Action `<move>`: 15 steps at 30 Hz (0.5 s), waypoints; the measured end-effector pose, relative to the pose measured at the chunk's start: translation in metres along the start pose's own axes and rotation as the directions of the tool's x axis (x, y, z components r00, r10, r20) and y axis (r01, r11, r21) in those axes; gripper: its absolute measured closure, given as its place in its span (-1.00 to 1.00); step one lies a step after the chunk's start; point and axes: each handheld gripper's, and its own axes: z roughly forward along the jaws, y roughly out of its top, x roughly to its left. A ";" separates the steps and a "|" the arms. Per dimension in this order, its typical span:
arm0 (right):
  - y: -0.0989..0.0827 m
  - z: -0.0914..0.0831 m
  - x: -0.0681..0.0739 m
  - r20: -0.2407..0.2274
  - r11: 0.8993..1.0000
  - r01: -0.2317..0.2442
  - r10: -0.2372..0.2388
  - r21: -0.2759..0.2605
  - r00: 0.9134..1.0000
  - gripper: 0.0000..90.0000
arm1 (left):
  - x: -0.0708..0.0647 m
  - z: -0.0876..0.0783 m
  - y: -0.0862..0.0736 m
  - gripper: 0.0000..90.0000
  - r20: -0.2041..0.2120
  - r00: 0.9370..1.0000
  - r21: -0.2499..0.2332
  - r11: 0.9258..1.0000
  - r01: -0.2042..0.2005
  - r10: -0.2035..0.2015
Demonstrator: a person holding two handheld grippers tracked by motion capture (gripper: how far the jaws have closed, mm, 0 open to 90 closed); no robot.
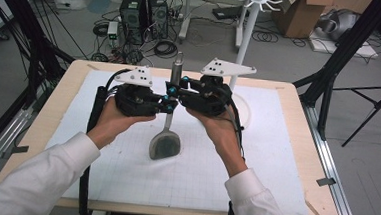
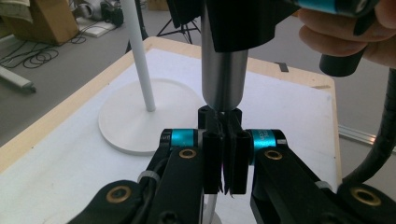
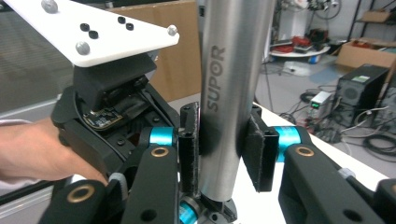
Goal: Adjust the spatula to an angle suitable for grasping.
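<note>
A spatula stands upright over the white mat, its grey head (image 1: 165, 145) low and its steel handle (image 1: 177, 69) pointing up. My left gripper (image 1: 169, 102) comes in from the left and is shut on the thin shank just under the handle (image 2: 224, 79); in the left gripper view its jaws (image 2: 225, 158) stand almost together around that shank. My right gripper (image 1: 178, 88) comes in from the right, a little higher. Its pads (image 3: 189, 144) press on both sides of the thick handle (image 3: 233, 70), which bears the word SUPOR. The left gripper's body (image 3: 107, 112) sits close behind it.
A white stand (image 1: 247, 31) with a round base (image 2: 140, 116) rises at the back right of the gridded mat (image 1: 124, 173). The wooden table's edge (image 1: 321, 145) runs around the mat. Computers, cables and boxes lie on the floor beyond.
</note>
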 end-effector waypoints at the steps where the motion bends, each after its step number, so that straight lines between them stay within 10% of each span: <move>1: 0.001 0.000 0.001 0.001 1.000 0.005 -0.005 0.003 1.000 0.58 | -0.001 0.000 0.000 0.94 0.000 1.000 -0.006 1.000 0.005 -0.005; 15: 0.004 0.002 0.002 -0.005 1.000 0.018 -0.018 0.023 1.000 0.60 | 0.001 -0.001 -0.003 0.86 0.017 1.000 -0.015 1.000 -0.010 0.010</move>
